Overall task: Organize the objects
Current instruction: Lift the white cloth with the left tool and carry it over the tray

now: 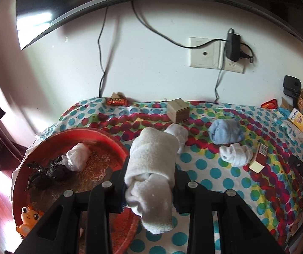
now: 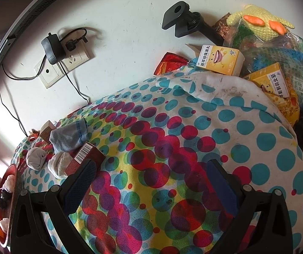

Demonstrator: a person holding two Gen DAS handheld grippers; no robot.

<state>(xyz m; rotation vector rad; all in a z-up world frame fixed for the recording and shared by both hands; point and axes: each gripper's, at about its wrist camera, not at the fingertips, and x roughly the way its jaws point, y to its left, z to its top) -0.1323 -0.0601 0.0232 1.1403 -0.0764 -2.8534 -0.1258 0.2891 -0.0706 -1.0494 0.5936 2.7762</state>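
Observation:
My left gripper (image 1: 150,182) is shut on a rolled white sock (image 1: 151,169), held just above the cloth at the right rim of a red round tray (image 1: 109,136). In the tray lie a white sock ball (image 1: 77,156), a black bundle (image 1: 45,173) and an orange toy (image 1: 27,218). On the dotted cloth sit another white sock (image 1: 178,134), a blue sock (image 1: 225,131) and a crumpled white sock (image 1: 236,154). My right gripper (image 2: 153,173) stands open over bare cloth, with a dark red box (image 2: 83,156) just beyond its left finger. The blue sock (image 2: 68,136) and white socks (image 2: 36,158) lie past it.
A small brown carton (image 1: 178,110) and a snack packet (image 1: 117,101) lie near the wall. Yellow medicine boxes (image 2: 219,60), a knitted yellow toy (image 2: 261,22) and plastic bags crowd the right end. Cables, a wall socket (image 1: 206,53) and a screen hang above.

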